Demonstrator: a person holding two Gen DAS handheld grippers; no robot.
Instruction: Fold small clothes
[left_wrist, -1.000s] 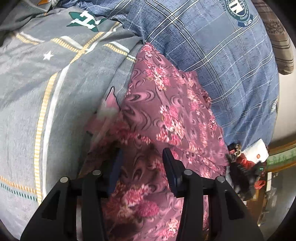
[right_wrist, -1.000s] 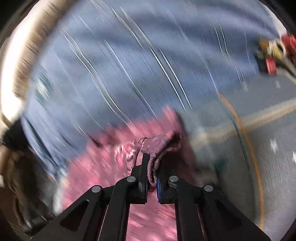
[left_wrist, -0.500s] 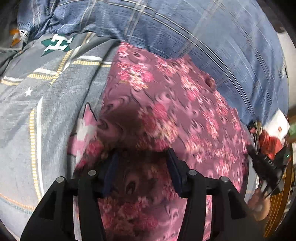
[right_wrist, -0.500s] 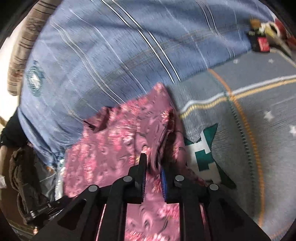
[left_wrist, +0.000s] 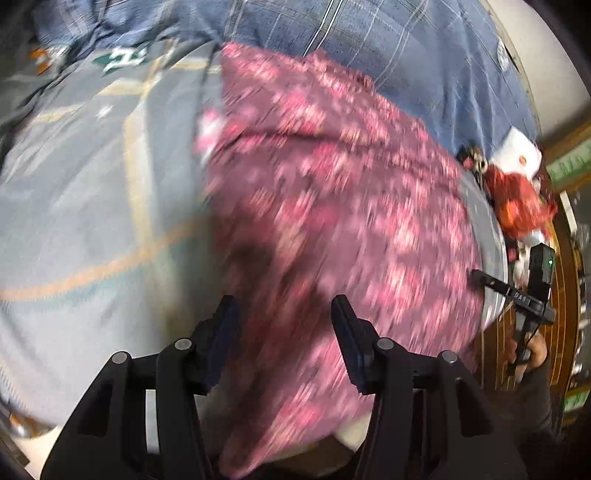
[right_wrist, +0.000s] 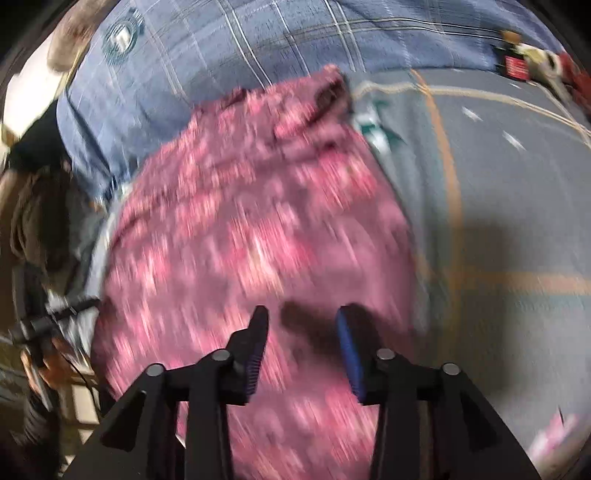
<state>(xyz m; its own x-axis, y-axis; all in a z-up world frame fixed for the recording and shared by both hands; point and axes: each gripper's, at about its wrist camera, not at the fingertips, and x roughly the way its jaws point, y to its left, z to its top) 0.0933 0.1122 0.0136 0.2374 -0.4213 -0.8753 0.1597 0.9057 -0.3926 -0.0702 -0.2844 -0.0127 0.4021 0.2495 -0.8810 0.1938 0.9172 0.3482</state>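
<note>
With both the left gripper (left_wrist: 282, 325) and right gripper (right_wrist: 301, 336) hovering wide-jawed and empty over the pink garment (left_wrist: 332, 206) lying on the bed (left_wrist: 81, 192), I'd pinch its near edge at both corners and fold evenly.

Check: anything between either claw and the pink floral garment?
Nothing visible. The pink floral garment lies spread directly ahead of the open left claw and the open right claw; frames are blurred, so contact is unclear.
</note>
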